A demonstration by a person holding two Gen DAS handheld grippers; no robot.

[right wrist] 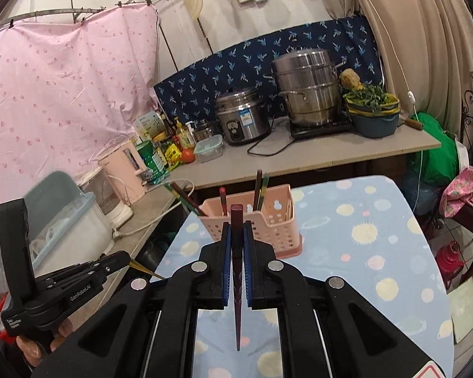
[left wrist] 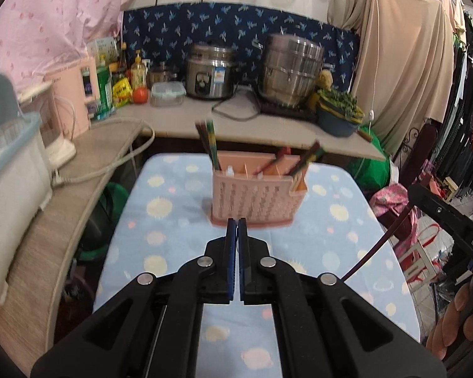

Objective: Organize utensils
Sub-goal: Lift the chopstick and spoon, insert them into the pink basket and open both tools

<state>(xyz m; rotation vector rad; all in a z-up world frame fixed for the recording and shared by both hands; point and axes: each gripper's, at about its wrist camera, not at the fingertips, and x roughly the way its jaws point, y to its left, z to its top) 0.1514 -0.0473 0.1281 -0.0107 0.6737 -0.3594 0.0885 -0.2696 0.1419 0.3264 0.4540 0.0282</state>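
Observation:
A pink perforated utensil holder [left wrist: 255, 198] [right wrist: 268, 230] stands upright on the table's blue planet-print cloth [left wrist: 173, 220] [right wrist: 362, 252], with several chopsticks [left wrist: 209, 141] [right wrist: 258, 189] leaning in its compartments. My right gripper [right wrist: 236, 223] is shut on a dark red chopstick [right wrist: 237, 283], thick end up, thin tip hanging below the pads, above the table in front of the holder. My left gripper [left wrist: 236, 220] [right wrist: 126, 256] is shut. In the right wrist view a thin yellowish chopstick [right wrist: 148, 271] sticks out from its tips. The left wrist view hides that stick.
A counter behind the table carries a rice cooker [right wrist: 239, 116], a steel steamer pot [right wrist: 306, 91], a basin of greens [right wrist: 372, 110], bottles and a pink kettle [right wrist: 123, 170]. A lidded dish box [right wrist: 66, 220] sits on the left counter. Clothes [left wrist: 466, 110] hang at the right.

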